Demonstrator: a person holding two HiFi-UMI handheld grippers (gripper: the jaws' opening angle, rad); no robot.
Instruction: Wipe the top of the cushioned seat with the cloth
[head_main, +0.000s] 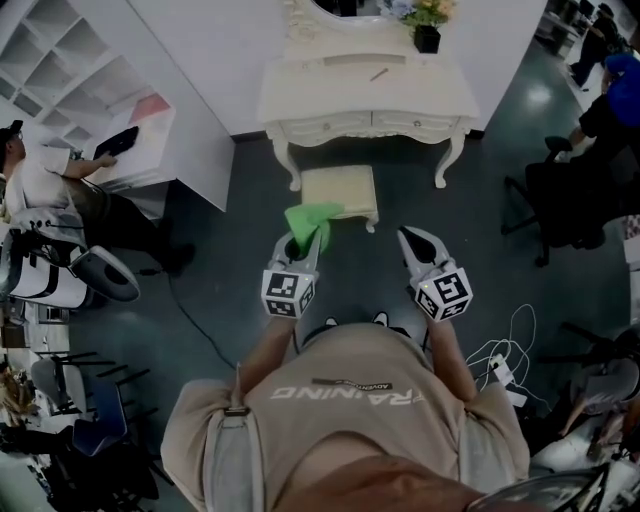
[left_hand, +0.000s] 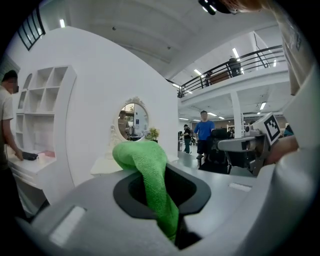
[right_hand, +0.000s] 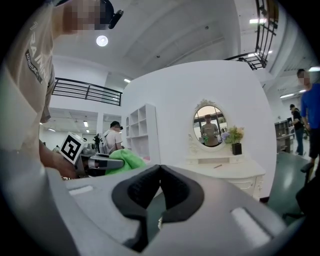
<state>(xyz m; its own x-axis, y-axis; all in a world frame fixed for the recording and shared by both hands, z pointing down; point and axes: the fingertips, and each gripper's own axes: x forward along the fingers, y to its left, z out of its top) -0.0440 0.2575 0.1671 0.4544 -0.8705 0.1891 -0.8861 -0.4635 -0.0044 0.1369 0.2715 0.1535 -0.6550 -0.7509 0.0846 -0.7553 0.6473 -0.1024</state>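
the left gripper was clamped on a green terry cloth, which bunched out past its tips over the near edge of the cream cushioned stool seat; whether it touched the cushion was unclear. the right gripper hung beside it, jaws pressed together on nothing. wiping looked not yet begun. only a narrow fold was pinched, so dragging across the padding could tug the cloth free, or shove the light stool toward the white dressing table.

Left hand-held gripper clamped on cloth, right hand-held gripper closed — empty
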